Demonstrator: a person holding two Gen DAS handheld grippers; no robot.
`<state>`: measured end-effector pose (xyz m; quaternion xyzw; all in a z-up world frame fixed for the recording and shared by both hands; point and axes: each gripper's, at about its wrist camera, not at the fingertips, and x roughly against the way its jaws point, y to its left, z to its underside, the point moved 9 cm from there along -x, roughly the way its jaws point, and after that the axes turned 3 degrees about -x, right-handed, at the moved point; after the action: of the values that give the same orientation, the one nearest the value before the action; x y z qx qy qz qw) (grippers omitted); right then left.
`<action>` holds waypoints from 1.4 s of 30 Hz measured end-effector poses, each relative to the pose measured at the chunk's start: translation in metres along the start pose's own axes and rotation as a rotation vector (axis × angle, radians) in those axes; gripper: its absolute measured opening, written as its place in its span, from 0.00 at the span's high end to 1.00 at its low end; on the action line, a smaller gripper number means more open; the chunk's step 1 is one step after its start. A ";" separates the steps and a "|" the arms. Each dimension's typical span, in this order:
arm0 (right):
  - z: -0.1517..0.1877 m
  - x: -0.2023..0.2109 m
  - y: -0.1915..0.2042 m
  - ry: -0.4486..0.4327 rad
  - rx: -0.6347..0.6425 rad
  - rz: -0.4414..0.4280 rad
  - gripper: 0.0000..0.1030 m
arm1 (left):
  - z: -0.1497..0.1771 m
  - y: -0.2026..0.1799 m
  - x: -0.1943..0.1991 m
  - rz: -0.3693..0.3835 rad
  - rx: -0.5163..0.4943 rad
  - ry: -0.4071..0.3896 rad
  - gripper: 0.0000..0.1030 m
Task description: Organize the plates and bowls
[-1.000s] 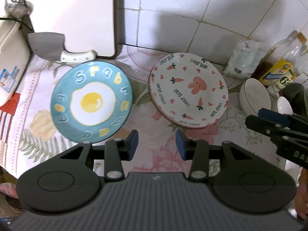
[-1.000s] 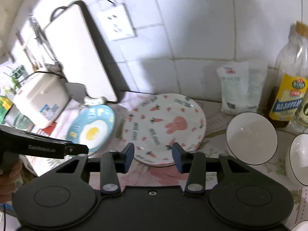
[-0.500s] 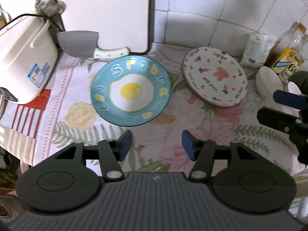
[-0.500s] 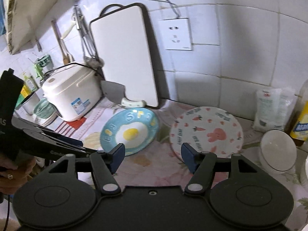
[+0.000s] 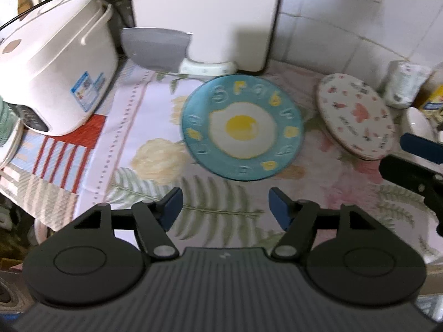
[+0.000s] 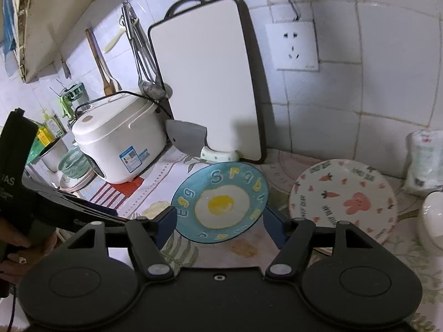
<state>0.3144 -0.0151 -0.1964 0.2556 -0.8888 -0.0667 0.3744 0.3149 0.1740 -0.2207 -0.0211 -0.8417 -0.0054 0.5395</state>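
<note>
The worktop (image 5: 133,127), under a flowered cloth, runs out of both views at the left and bottom edges. A white cutting board (image 6: 205,88) leans upright against the tiled wall, its top cut off in the left wrist view. The white rice cooker (image 6: 116,141) stands at the left, its front panel half hidden by the frame edge in the left wrist view.

The blue egg plate (image 5: 241,126) lies flat on the cloth just in front of the board, and being round it has no long axis; its printed letters run around the rim, with "Egg" legible on its left side in the right wrist view. In that view its lower edge is partly hidden behind the right gripper (image 6: 220,221). The pink rabbit plate (image 6: 342,199) lies flat to its right, near but apart, the rabbit's ears pointing right. In the left wrist view it is blurred and squeezed.

A grey cleaver (image 6: 187,138) rests against the board, handle toward the right. 1 white bowl (image 6: 432,215) is cut off at the right edge.

The left gripper (image 5: 225,207) hangs over the cloth below the egg plate, jaws spread wide and holding nothing. The right gripper's jaws are likewise parted and empty, either side of the egg plate's near rim.
</note>
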 end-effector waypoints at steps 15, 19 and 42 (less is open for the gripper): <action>0.036 -0.114 -0.029 0.060 -0.182 -0.006 0.28 | -0.019 0.041 -0.065 -0.001 0.123 -0.044 0.22; 0.045 -0.136 -0.039 0.061 -0.234 0.012 0.28 | -0.024 0.048 -0.082 -0.010 0.162 -0.058 0.22; 0.048 -0.182 -0.059 0.095 -0.346 0.063 0.74 | -0.023 0.049 -0.152 0.146 0.214 0.049 0.73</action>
<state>0.4117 0.0221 -0.3641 0.1623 -0.8530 -0.1949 0.4562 0.4010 0.2181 -0.3503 -0.0247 -0.8203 0.1230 0.5580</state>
